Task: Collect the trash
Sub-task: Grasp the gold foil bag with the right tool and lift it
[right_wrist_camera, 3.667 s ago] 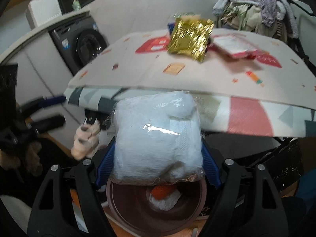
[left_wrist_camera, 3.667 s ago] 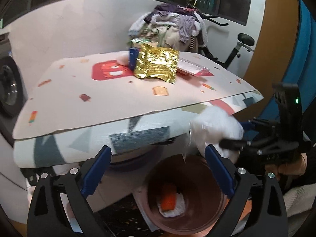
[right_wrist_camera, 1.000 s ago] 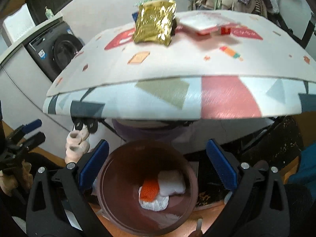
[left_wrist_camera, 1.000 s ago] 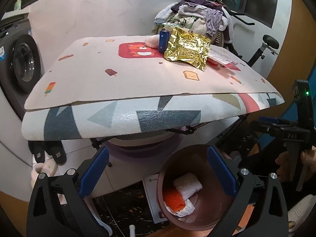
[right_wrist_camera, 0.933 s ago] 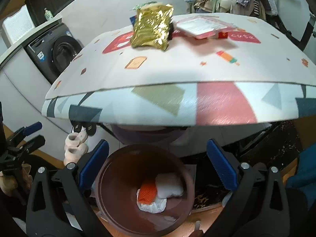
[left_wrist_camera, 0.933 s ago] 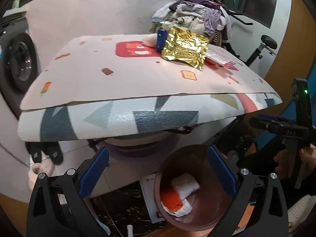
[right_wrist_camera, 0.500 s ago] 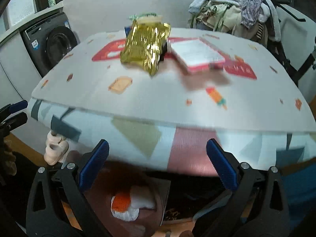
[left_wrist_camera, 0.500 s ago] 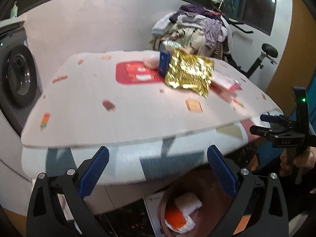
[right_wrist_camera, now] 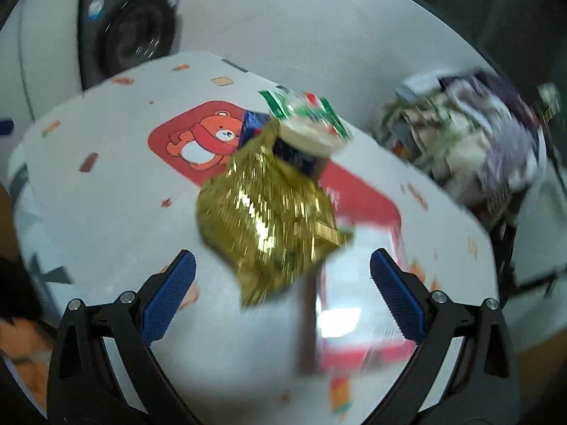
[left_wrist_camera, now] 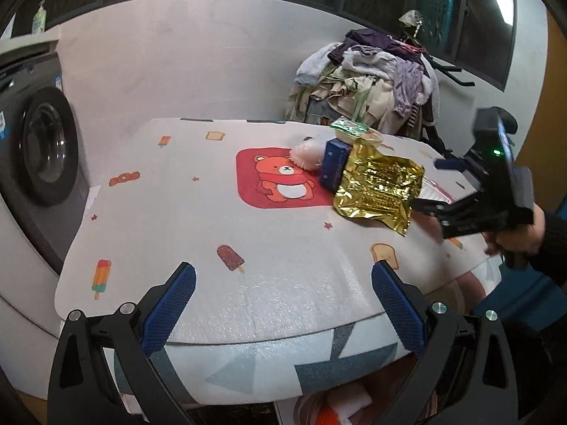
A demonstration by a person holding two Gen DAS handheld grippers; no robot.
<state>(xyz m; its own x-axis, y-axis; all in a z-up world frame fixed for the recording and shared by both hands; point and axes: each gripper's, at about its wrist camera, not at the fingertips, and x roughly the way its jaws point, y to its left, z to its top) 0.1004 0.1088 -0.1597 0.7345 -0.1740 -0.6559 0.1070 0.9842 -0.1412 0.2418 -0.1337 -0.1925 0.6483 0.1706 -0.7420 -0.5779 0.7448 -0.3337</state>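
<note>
A crinkled gold foil bag (left_wrist_camera: pixel 379 191) (right_wrist_camera: pixel 269 219) lies on the bear-print table mat (left_wrist_camera: pixel 219 219). Behind it stand a blue box (left_wrist_camera: pixel 333 166) (right_wrist_camera: pixel 255 124), a green-lidded cup (left_wrist_camera: pixel 354 131) (right_wrist_camera: pixel 308 120) and a pale pink bag (left_wrist_camera: pixel 306 154). A flat red-and-white packet (right_wrist_camera: pixel 354 301) lies just right of the gold bag. My right gripper (right_wrist_camera: pixel 281 294) (left_wrist_camera: pixel 434 184) is open over the table, the gold bag and packet just ahead of its fingers. My left gripper (left_wrist_camera: pixel 281 294) is open and empty at the table's near edge. The right wrist view is blurred.
The brown bin (left_wrist_camera: pixel 301 407) shows under the table's near edge, with white and orange trash inside. A washing machine (left_wrist_camera: pixel 42 156) (right_wrist_camera: pixel 138 32) stands at the left. A heap of clothes (left_wrist_camera: pixel 372 74) (right_wrist_camera: pixel 467 131) rises behind the table. A hand (left_wrist_camera: pixel 521 237) holds the right gripper.
The right gripper let the white packet go; it now lies in the bin. Both grippers rose from the bin to table height. The right one swung in close to the gold bag.
</note>
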